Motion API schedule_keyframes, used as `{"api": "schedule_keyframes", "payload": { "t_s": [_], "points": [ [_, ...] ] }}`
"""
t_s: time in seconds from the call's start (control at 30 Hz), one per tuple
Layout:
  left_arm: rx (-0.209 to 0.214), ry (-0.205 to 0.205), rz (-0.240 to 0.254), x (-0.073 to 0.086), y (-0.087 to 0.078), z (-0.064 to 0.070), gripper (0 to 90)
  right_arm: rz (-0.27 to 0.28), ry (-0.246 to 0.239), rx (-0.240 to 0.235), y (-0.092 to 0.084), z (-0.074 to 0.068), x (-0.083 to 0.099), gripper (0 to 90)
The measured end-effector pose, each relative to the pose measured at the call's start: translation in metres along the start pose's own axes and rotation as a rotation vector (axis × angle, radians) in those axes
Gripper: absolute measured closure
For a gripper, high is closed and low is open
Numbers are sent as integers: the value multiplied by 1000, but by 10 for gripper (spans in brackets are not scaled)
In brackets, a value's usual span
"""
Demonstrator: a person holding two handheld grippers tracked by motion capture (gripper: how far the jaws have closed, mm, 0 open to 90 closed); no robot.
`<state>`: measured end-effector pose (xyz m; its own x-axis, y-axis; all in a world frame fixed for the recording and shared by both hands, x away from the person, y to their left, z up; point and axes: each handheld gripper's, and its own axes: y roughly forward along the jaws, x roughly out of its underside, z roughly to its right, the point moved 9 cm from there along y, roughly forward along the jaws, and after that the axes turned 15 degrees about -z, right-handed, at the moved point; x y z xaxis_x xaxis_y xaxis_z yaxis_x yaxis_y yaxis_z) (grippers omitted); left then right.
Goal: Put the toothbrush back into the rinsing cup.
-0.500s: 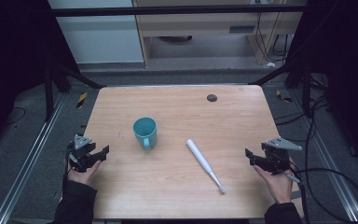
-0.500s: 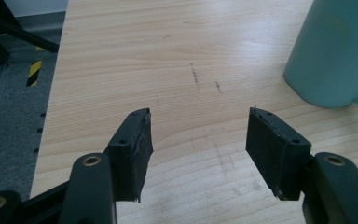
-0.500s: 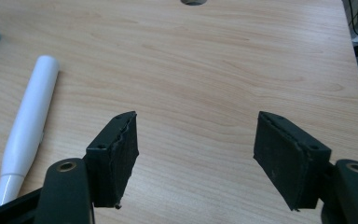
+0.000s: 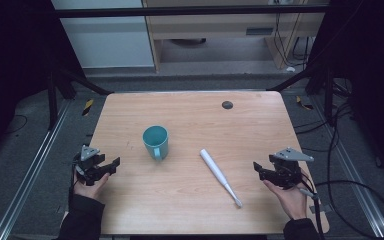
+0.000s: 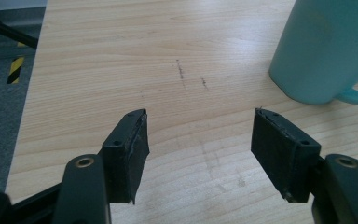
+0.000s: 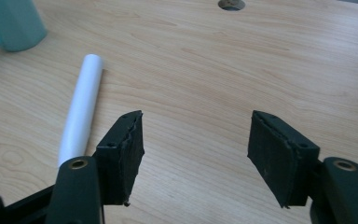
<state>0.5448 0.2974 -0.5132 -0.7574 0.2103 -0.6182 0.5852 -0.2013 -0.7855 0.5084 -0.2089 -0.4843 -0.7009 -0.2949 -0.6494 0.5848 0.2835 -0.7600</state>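
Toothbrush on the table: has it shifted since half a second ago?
No. The toothbrush lies at the same slant, the same way off the teal mug and the dark table hole.

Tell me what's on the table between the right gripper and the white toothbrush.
Nothing: in the high view, bare wood separates the right gripper from the toothbrush. The right gripper view agrees, its open jaws over plain tabletop beside the handle.

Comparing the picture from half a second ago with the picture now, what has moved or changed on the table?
Nothing has visibly changed. The left gripper and the right gripper are at the same places near the table edges, both open and empty. The teal mug and the white toothbrush lie where they were, untouched.
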Motion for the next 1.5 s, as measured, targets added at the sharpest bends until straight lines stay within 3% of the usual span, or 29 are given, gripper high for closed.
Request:
{"api": "schedule_keyframes", "payload": {
  "t_s": [0.33, 0.5, 0.77, 1.17, 1.5],
  "points": [
    [12, 6, -9, 1, 2, 4, 370, -4, -57, -55, -3, -27, -3, 470],
    [12, 5, -14, 1, 3, 4, 378, -38, -90, -84, -1, -43, 2, 586],
    [5, 12, -6, 1, 2, 4, 388, -67, -113, -95, 3, -57, 9, 750],
    [2, 16, -8, 1, 1, 5, 393, -102, -133, -156, 7, -75, 18, 882],
    [0, 20, -10, 2, 1, 6, 394, -132, -148, -193, 11, -90, 28, 900]
  ]
}}
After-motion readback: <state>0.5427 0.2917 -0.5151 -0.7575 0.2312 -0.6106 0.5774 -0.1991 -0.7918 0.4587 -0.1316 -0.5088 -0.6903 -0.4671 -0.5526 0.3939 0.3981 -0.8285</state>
